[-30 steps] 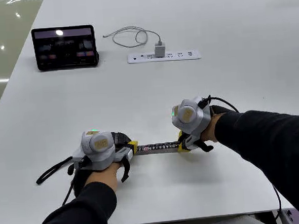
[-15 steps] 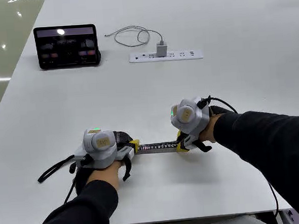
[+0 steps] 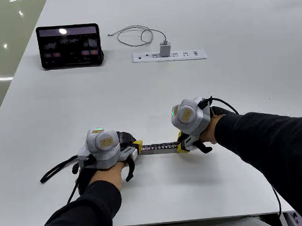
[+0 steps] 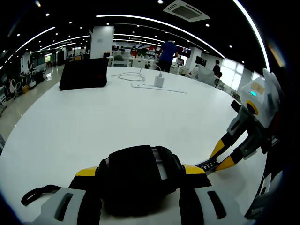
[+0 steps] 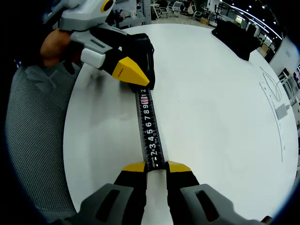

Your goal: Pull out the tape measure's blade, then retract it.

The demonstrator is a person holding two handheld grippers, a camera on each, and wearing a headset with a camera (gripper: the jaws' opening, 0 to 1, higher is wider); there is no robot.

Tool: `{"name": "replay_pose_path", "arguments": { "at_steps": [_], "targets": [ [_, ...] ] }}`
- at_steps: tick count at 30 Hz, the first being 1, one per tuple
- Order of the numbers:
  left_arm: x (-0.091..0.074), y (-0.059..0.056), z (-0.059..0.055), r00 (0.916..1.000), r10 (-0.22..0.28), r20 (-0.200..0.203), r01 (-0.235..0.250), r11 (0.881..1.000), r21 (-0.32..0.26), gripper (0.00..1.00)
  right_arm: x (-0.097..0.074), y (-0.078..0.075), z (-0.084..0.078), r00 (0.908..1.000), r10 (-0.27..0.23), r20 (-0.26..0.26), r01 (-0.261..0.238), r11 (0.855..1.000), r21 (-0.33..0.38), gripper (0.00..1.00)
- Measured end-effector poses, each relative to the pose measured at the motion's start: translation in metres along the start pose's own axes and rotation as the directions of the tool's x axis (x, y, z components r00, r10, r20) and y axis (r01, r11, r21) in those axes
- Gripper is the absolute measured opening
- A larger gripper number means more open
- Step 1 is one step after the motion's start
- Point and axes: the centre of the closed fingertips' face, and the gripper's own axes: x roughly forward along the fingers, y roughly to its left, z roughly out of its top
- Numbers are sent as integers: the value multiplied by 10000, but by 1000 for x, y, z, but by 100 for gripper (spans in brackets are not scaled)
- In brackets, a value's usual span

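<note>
1 tape measure (image 5: pixel 140 46) in L gripper (image 4: pixel 139 169), blade (image 5: pixel 149 126) in R gripper (image 5: pixel 156 167).

Black tape measure (image 4: pixel 140 187), black blade (image 5: pixel 149 126) with white numerals and one red mark. Yellow jaw tips on the pale grey left gripper (image 4: pixel 140 171) and right gripper (image 5: pixel 156 167). White table (image 3: pixel 228 26); black tablet (image 3: pixel 70 45) at eleven o'clock, white power strip (image 3: pixel 181 55) at twelve.

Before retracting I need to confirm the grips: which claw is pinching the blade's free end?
The right claw, shut on the blade at its low-number end. The left claw instead clamps the black case.
</note>
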Motion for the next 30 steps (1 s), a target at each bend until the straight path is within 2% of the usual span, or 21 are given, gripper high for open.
{"name": "replay_pose_path", "arguments": {
  "at_steps": [19,30],
  "targets": [
    [0,0,0,10000,-72,-11,72,10000,-13,64,4,2,11,9999,-44,157,47,9998,-193,11],
    [0,-1,0,9999,-145,-25,145,9999,-40,64,7,4,18,9997,-69,239,71,9999,-79,11]
  ]
}}
